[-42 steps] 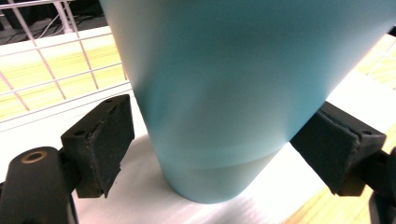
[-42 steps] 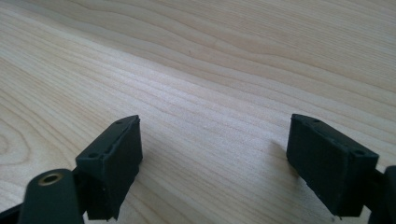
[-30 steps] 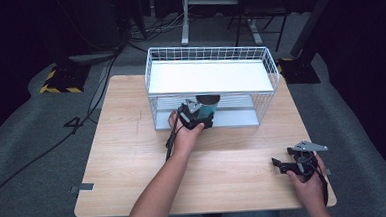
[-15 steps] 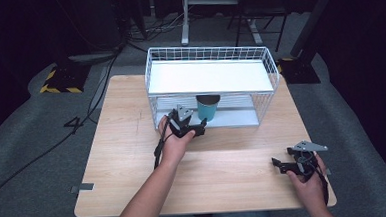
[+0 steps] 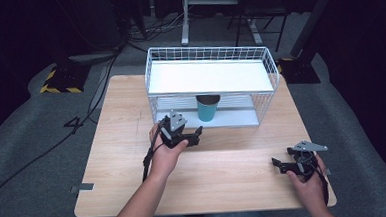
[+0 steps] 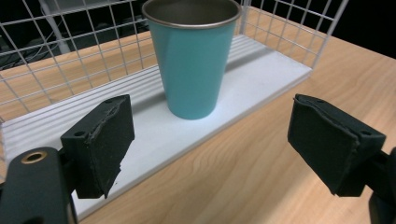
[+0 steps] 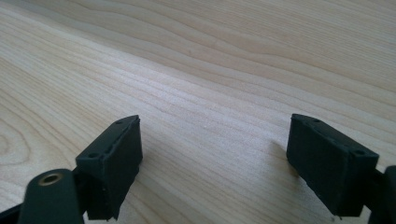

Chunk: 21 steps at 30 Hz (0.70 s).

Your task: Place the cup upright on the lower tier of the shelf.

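Note:
A teal metal cup (image 5: 208, 108) (image 6: 194, 56) stands upright on the lower white shelf of a white wire rack (image 5: 155, 85). My left gripper (image 5: 196, 136) (image 6: 210, 149) is open just in front of the rack, its jaws apart and empty, with the cup a short way beyond them. My right gripper (image 5: 279, 165) (image 7: 215, 163) rests low over the wooden table (image 5: 234, 166) near its front right corner, open, with bare wood between its jaws.
The rack's upper white shelf (image 5: 209, 76) covers the cup from above. Wire mesh walls (image 6: 56, 51) close the rack's back and sides; its front is open. Dark floor, cables and stands lie beyond the table.
My left gripper let go of the teal cup on the lower shelf and drew back toward the person. The right gripper stayed put.

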Available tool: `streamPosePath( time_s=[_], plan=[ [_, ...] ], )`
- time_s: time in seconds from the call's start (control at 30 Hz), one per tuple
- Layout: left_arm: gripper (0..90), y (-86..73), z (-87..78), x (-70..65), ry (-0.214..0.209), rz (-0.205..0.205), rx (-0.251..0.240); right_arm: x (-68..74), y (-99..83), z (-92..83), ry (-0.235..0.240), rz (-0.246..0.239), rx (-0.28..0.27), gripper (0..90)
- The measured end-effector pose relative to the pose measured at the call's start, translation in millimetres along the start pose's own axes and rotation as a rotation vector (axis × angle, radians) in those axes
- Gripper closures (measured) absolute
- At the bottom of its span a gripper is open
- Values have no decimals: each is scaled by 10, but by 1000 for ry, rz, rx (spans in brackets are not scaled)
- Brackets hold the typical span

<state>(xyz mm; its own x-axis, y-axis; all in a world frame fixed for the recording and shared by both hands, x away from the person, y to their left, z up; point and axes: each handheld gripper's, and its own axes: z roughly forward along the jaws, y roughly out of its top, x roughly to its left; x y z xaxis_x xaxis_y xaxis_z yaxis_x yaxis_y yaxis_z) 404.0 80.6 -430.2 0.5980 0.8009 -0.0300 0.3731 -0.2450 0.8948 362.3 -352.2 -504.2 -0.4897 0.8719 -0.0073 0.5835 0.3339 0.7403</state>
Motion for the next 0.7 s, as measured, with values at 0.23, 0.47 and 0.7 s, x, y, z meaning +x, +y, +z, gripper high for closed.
streamPosePath(
  time_s=[0.23,0.47,0.7],
  plan=[
    [154,-39,-266,-20,-17,18,11,0,0,0,0,0,0,186],
    [154,-113,-471,34,-27,29,32,-1,0,0,1,0,0,186],
    [154,-249,-719,126,-24,22,56,-1,0,0,0,0,0,186]
  ],
)
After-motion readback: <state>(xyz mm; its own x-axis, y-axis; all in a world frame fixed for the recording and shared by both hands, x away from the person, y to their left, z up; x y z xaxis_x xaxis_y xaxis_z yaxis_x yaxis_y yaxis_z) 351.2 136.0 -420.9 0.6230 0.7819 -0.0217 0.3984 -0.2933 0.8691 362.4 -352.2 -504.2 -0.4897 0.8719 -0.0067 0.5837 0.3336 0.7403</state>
